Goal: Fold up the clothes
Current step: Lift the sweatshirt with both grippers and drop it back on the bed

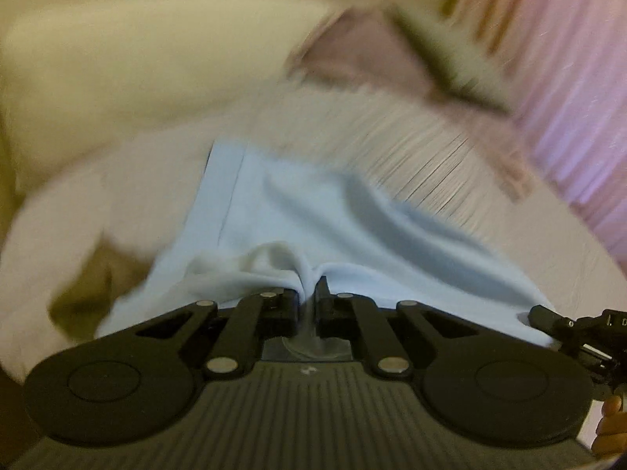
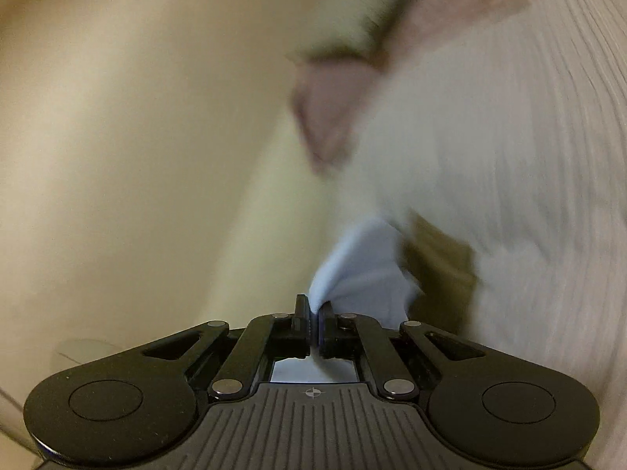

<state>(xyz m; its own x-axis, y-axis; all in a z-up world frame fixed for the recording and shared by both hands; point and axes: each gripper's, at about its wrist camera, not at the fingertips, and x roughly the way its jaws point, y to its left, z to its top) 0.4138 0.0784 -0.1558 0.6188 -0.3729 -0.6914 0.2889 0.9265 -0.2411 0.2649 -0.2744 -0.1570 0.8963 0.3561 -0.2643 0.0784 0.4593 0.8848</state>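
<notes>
A light blue garment (image 1: 313,215) lies spread over a white bed sheet (image 1: 529,258), stretching away from me in the left wrist view. My left gripper (image 1: 309,290) is shut on a bunched fold of its near edge. In the right wrist view my right gripper (image 2: 313,307) is shut on another pinch of the light blue garment (image 2: 360,262), which fans out just beyond the fingertips. The right gripper's black body (image 1: 580,333) shows at the right edge of the left wrist view, with a person's fingers (image 1: 611,427) below it. Both views are motion-blurred.
A mauve pillow or cloth (image 1: 364,51) lies at the far end of the bed, with a pink curtain (image 1: 568,78) to the right. A cream wall (image 2: 137,117) fills the left of the right wrist view. White ribbed fabric (image 2: 529,156) lies at the right.
</notes>
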